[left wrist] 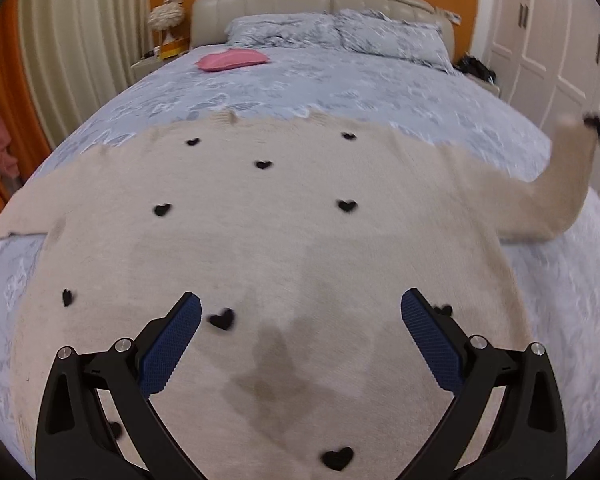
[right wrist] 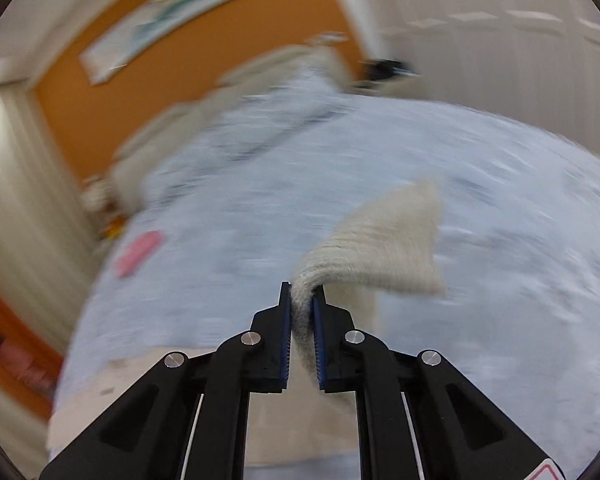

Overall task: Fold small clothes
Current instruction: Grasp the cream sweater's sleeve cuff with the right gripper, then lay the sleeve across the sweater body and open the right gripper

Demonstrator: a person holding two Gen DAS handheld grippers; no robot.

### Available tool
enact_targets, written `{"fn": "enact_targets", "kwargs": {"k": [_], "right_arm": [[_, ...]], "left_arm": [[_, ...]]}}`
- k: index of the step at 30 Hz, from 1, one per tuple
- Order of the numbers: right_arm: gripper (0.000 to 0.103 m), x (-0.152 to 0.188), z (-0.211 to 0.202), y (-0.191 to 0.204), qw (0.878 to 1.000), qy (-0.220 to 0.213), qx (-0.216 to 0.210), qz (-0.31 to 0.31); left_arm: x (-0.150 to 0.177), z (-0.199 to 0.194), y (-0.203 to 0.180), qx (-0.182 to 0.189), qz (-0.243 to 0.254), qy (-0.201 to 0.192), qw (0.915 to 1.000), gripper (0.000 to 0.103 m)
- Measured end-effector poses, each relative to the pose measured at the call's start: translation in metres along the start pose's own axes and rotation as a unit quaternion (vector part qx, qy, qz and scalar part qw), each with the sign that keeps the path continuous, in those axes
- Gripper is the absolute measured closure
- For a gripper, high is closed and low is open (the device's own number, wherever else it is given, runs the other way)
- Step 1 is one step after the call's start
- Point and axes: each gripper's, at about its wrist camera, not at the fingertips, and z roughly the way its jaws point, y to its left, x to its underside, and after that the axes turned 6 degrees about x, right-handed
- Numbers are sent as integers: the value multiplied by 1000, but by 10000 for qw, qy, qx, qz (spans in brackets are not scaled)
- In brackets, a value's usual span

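Pinching one sweater (left wrist: 260,248) cuff (right wrist: 380,240), the right claw (right wrist: 302,300) is clamped; left claw (left wrist: 300,308) gapes empty.

The left wrist camera looks steeply down from close above the beige sweater (left wrist: 260,240), facing the headboard (left wrist: 320,4) at 12 o'clock. The right wrist camera, blurred, rides higher and tilts toward the headboard at 11 o'clock. Both share the blue-grey duvet (right wrist: 500,200) and the pink cushion (left wrist: 232,60).
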Motion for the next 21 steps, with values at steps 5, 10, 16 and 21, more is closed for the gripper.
{"fn": "enact_targets", "kwargs": {"k": [5, 10, 16, 21], "right_arm": [[94, 17, 0, 157, 9879, 172, -1106, -1076], [94, 79, 36, 293, 9611, 809, -1726, -2001], [91, 179, 87, 365, 9280, 1832, -1583, -2832], [43, 164, 60, 296, 9617, 1102, -1078, -2267]], "left_arm": [[-10, -8, 40, -46, -544, -193, 9983, 5], [-12, -12, 86, -261, -1085, -308, 9933, 5], [-9, -12, 141, -274, -1825, -320, 9823, 5], [-7, -8, 169, -160, -2212, -288, 9747, 5]]}}
